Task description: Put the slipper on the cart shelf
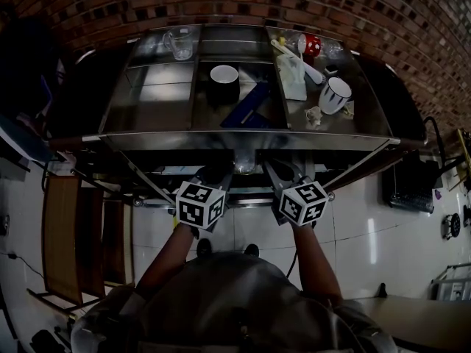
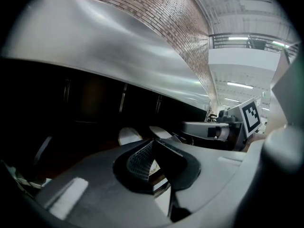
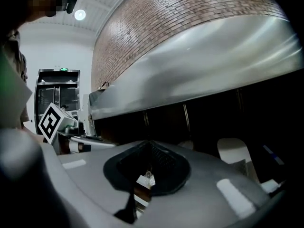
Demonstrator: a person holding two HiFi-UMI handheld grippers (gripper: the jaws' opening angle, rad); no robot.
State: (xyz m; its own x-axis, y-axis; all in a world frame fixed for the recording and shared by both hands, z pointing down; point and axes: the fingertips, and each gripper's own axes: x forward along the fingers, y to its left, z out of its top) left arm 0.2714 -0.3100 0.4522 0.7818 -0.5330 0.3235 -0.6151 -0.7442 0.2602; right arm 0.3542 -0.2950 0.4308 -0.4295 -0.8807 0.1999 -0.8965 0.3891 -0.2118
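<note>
The steel cart [image 1: 243, 142] stands against a brick wall, and both grippers reach under its top edge toward the dark lower shelf. My left gripper [image 1: 215, 173] has its jaws closed, pads meeting [image 2: 152, 141], with nothing visible between them. The jaws of my right gripper [image 1: 283, 175] are closed too [image 3: 151, 145], and I see nothing gripped. Beyond the left jaws, two pale rounded shapes [image 2: 129, 136] lie in the shelf's shadow and look like slipper soles. A similar pale shape [image 3: 233, 152] shows right of the right jaws. In the head view the cart top hides the lower shelf.
On the cart top stand a glass jug [image 1: 180, 43], a black mug [image 1: 224, 81], a blue flat item [image 1: 247, 105], a white mug [image 1: 335, 94] and a red object [image 1: 312, 45]. A wooden rack [image 1: 73, 241] stands on the floor at left.
</note>
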